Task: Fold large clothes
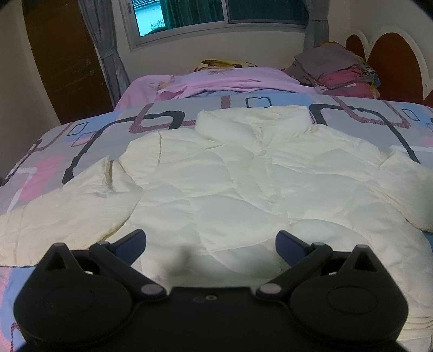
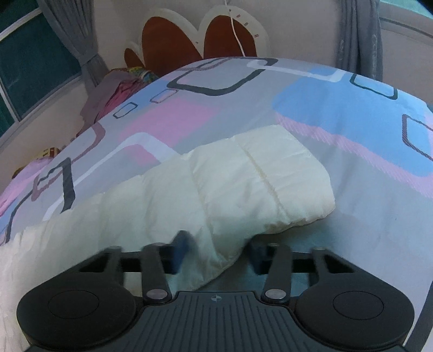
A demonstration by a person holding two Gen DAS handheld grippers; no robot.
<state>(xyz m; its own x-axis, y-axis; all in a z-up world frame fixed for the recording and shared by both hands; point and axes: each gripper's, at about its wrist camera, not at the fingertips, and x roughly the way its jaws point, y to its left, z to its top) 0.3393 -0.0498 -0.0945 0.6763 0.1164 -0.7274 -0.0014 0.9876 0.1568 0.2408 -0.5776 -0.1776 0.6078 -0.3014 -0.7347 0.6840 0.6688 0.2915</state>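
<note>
A cream quilted jacket point(image 1: 216, 184) lies front up on the bed, collar toward the window, both sleeves spread out. My left gripper point(image 1: 211, 246) is open and empty over the jacket's lower hem. In the right wrist view one sleeve point(image 2: 243, 189) of the jacket stretches across the bedspread. My right gripper point(image 2: 216, 254) straddles the sleeve near its lower part, jaws partly apart with the fabric between them; the left finger is motion-blurred and no firm grip shows.
A patterned blue, pink and grey bedspread point(image 1: 81, 140) covers the bed. A pink blanket point(image 1: 216, 81) and a pile of folded clothes point(image 1: 338, 70) lie at the back. The headboard point(image 2: 189, 40) and curtained windows point(image 1: 216, 16) stand beyond.
</note>
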